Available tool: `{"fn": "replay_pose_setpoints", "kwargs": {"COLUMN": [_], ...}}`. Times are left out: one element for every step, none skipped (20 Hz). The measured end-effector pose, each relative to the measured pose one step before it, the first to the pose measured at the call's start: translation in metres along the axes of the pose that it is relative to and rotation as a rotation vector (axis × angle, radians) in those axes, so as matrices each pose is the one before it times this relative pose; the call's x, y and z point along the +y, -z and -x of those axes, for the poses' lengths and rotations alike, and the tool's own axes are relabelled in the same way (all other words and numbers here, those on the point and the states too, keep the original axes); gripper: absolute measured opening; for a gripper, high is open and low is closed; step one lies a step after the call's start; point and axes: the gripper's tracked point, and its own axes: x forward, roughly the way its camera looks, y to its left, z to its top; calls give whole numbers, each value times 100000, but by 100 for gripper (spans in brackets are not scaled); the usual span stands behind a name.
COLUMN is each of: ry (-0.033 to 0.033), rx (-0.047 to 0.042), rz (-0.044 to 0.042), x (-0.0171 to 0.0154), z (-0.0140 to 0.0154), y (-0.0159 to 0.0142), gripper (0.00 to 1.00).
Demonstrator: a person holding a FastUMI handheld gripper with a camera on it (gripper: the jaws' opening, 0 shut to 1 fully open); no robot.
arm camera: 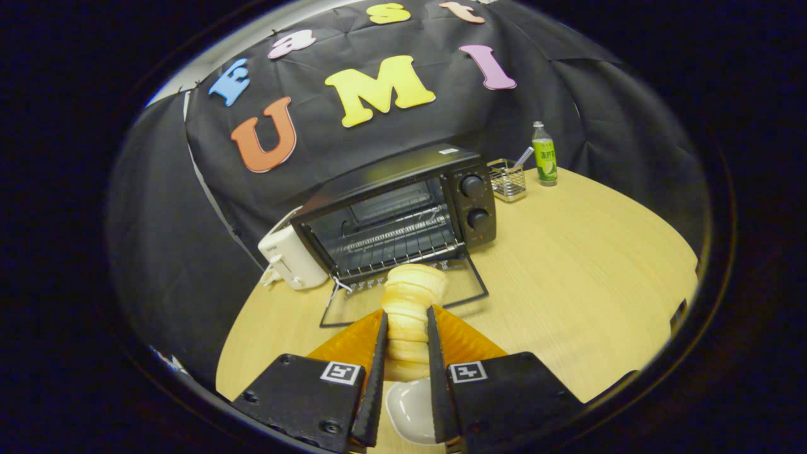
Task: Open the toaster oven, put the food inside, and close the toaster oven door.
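A: Door (403,296) of the toaster oven (403,211) is down flat on the surface (586,265), glass panel lying toward the camera. Rack (397,243) inside is bare. So step one reads as done.

B: And the food?

A: Pale ridged pastry (413,302), held in the hand-held gripper (406,328). Both fingers press its sides, narrow gap, the far end of the pastry poking out beyond the fingertips. It hangs just over the near edge of the lowered door, not yet inside the cavity.

B: Where did it come from?

A: Can't say. A small white dish (410,413) sits under the fingers, nearest the camera.

B: What's left, then?

A: My read: carry the pastry forward onto the rack, let go, back out, then lift the door shut. Roughly a third along.

B: Anything nearby to note?

A: White toaster (290,258) touching or just beside the oven's far side; wire basket (508,181) and a green bottle (544,154) beyond the oven's knobs (474,202), well apart from the path in.
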Motion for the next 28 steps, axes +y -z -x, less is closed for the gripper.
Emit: {"fn": "replay_pose_setpoints", "kwargs": {"ry": [-1619, -790, -1372, -791, -717, -661, 643, 1308, 930, 1227, 504, 411, 618, 42, 244, 1000, 1175, 1014, 722, 386, 2, -45, -838, -1051, -856, -652, -646, -1715], "rx": [-540, -389, -731, -437, -331, -735, -232, -695, -521, -686, -748, -450, 201, 382, 264, -533, -688, 432, 582, 732, 447, -376, -346, 267, -170, 221, -289, -198], "rz": [-1435, -1519, -1764, -2004, -2220, -1730, -1223, -320, -328, -780, -882, -1267, -1373, -1730, -1785, -493, -38, 591, -319, -850, -295, 137, -301, -646, -1145, -589, -405, -600], "x": [439, 269, 400, 207, 122, 140, -221, -290, -332, -363, -228, -150, -242, -63, 25, -160, -188, -139, -80, -66, 15, -15, 148, 164, 81, 22, 139, 398], "z": [-1167, -1178, -1230, -1448, -1521, -1683, -1618, -1684, -1375, -1251, -1008, -940, -824, -756, -686, -611, -579, -491, -378, -371, -181, -122, 50, 2, 55, 12, 238, 340], "y": [-870, -790, -673, -588, -546, -627, -511, -498, -367, -443, -257, -205, -13, -16, -109, -202, -170, 81, 205, 222, 161, -36, -77, 19, 39, 99, -6, -73], "gripper": [38, 38, 38, 38, 38, 38, 38, 38, 38, 38, 38, 38, 38, 38, 38, 38, 38, 38, 38, 38, 38, 41, 42, 50, 54, 58, 62, 71]}}
